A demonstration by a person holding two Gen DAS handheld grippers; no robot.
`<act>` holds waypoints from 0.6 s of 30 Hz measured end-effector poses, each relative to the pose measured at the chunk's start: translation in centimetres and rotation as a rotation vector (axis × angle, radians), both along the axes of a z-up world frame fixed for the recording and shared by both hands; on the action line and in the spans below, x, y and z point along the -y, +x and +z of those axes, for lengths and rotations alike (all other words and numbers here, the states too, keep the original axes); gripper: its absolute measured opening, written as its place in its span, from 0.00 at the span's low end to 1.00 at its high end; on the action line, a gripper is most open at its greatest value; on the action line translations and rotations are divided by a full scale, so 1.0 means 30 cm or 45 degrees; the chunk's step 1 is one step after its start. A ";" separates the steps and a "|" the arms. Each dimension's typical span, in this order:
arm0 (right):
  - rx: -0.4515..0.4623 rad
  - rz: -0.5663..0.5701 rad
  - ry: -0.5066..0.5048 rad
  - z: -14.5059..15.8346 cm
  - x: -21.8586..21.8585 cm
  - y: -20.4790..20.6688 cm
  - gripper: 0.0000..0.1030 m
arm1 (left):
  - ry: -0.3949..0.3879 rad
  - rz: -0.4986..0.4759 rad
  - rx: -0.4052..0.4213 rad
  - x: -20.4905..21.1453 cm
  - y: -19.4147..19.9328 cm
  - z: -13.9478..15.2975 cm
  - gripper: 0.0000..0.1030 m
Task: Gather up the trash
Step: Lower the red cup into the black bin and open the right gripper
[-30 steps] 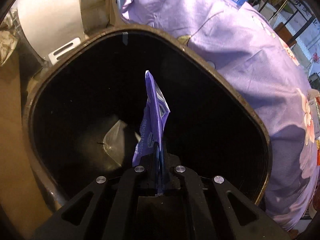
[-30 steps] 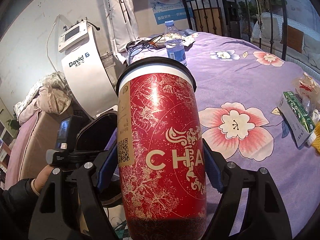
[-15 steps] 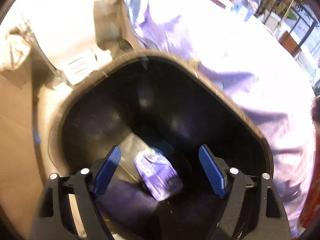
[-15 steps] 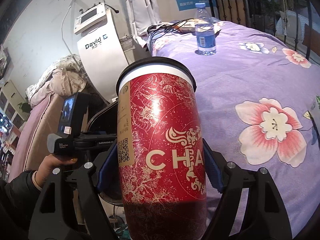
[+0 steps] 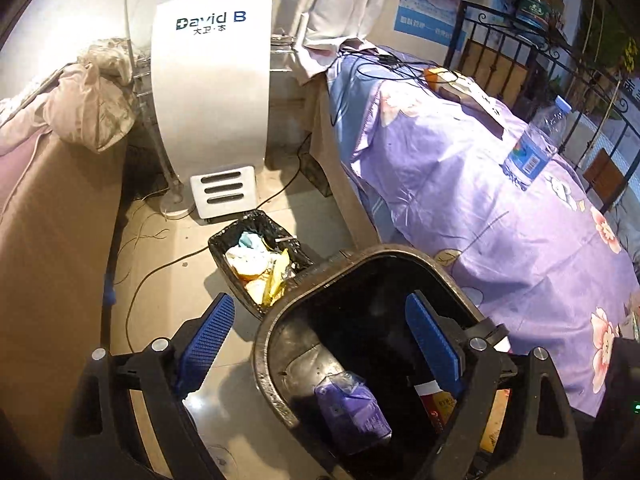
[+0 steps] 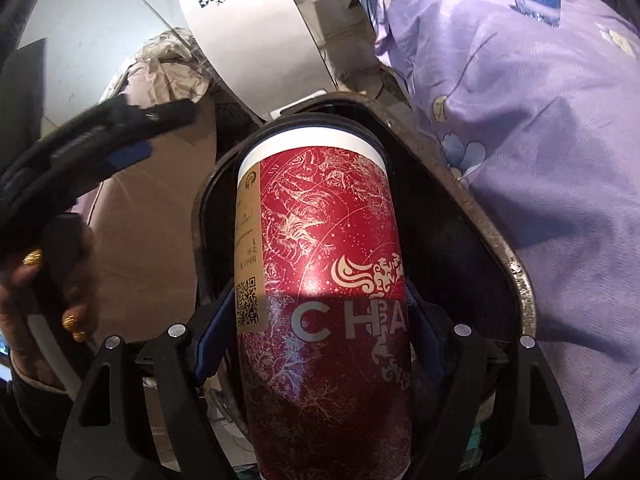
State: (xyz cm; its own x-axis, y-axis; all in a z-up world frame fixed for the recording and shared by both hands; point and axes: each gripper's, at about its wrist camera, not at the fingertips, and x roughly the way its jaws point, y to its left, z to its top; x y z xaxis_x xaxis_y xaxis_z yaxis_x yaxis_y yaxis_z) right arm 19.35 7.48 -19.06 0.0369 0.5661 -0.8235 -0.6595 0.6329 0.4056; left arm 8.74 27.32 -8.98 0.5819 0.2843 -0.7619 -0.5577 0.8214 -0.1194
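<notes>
The right hand-held gripper [image 6: 320, 344] was clamped on a tall red paper cup [image 6: 324, 264], its blue pads pressed against the cup's sides, and held it tilted over the mouth of the dark trash bin [image 6: 516, 280] that stood beside the purple flowered bedspread [image 6: 540, 120]. The left hand-held gripper [image 5: 320, 344] hung above the same bin [image 5: 264, 360] with its jaws opening wide and nothing between them; a purple wrapper [image 5: 352, 408] lay inside the bin below. A smaller lined bin [image 5: 256, 256] full of scraps stood on the floor just beyond. The step in hand looked like dropping the cup: next, the right jaws would need to part once the cup sat squarely over the opening, with the left gripper kept out of its path.
</notes>
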 end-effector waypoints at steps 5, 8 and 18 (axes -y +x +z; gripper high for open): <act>-0.121 0.025 -0.163 -0.135 -0.114 0.063 0.74 | -0.012 0.014 0.021 -0.036 -0.014 0.006 0.83; -0.144 0.055 -0.268 -0.204 -0.172 0.065 0.74 | -0.018 0.000 0.024 -0.033 -0.013 0.003 0.83; -0.307 0.041 -0.363 -0.295 -0.254 0.086 0.76 | -0.034 -0.041 0.042 -0.009 0.003 0.009 0.83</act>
